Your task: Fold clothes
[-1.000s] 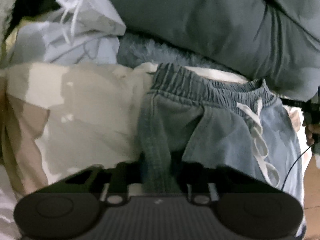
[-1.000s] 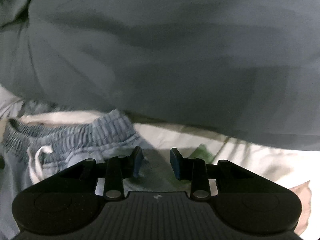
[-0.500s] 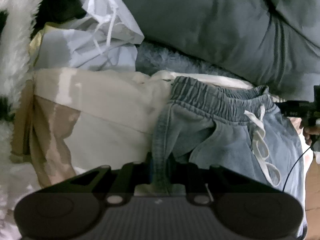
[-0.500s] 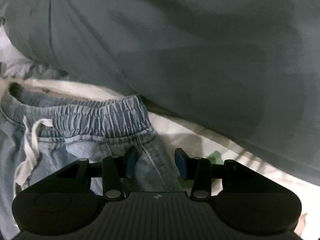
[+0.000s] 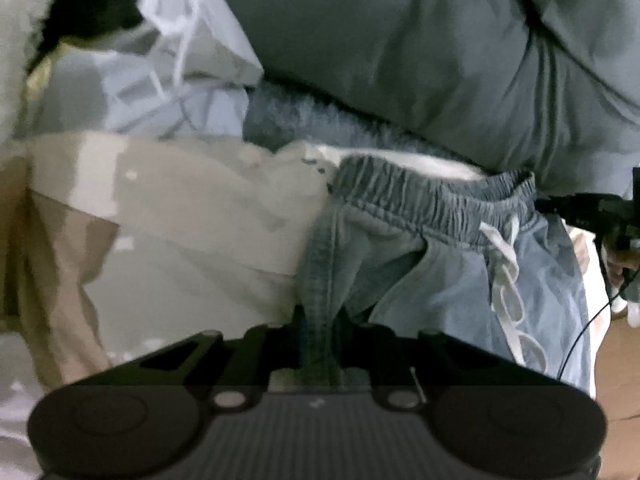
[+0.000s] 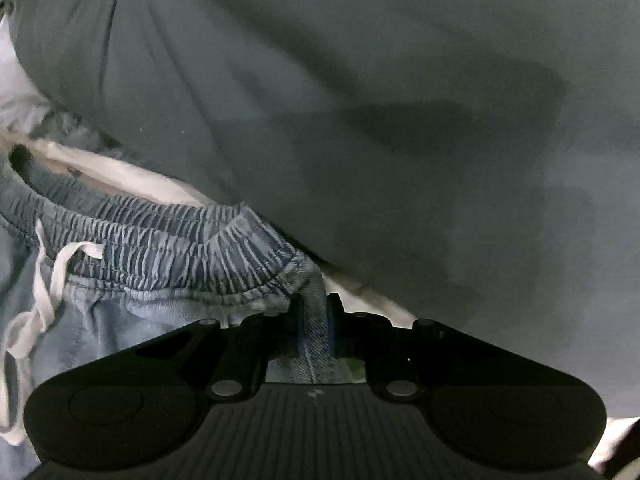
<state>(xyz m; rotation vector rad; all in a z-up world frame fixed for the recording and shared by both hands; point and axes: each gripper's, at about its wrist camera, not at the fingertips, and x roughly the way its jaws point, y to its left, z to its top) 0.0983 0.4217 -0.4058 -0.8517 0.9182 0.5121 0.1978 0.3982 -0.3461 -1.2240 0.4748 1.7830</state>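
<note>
In the left wrist view, cream and tan bedding [image 5: 168, 216] fills the left of the frame, and the left gripper [image 5: 320, 332] at bottom centre is clamped on a side seam of the blue denim shorts [image 5: 452, 280]. Their white drawstring [image 5: 506, 280] trails down the right. Over in the right wrist view, the right gripper [image 6: 314, 324] has just snapped closed, pinching the shorts' other edge below the elastic waistband [image 6: 168, 240], lower centre. A grey duvet [image 6: 380, 100] looms above.
</note>
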